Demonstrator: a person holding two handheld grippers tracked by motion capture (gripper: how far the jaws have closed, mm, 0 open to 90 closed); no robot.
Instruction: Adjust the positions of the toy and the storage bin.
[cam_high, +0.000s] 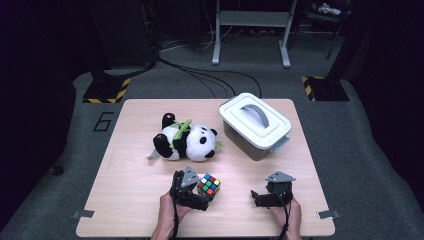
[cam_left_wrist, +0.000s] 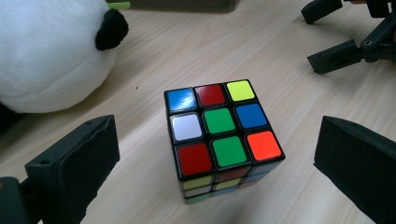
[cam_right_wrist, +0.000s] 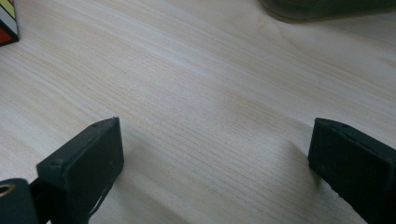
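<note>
A scrambled colour cube (cam_high: 208, 184) rests on the wooden table (cam_high: 140, 200) near its front edge. My left gripper (cam_high: 201, 193) is open, its jaws standing either side of the cube (cam_left_wrist: 219, 121) without touching it in the left gripper view (cam_left_wrist: 217, 156). My right gripper (cam_high: 257, 197) sits low over the table to the right, also open, with only bare wood between its jaws (cam_right_wrist: 215, 154). A corner of the cube (cam_right_wrist: 7, 23) shows at the top left of the right gripper view. The right gripper (cam_left_wrist: 345, 42) appears beyond the cube in the left gripper view.
A panda plush (cam_high: 187, 141) lies on its back behind the cube, its white body (cam_left_wrist: 46, 56) close to the left jaw. A grey box with a white handled lid (cam_high: 255, 125) stands at the back right. Cables and stands cover the floor beyond.
</note>
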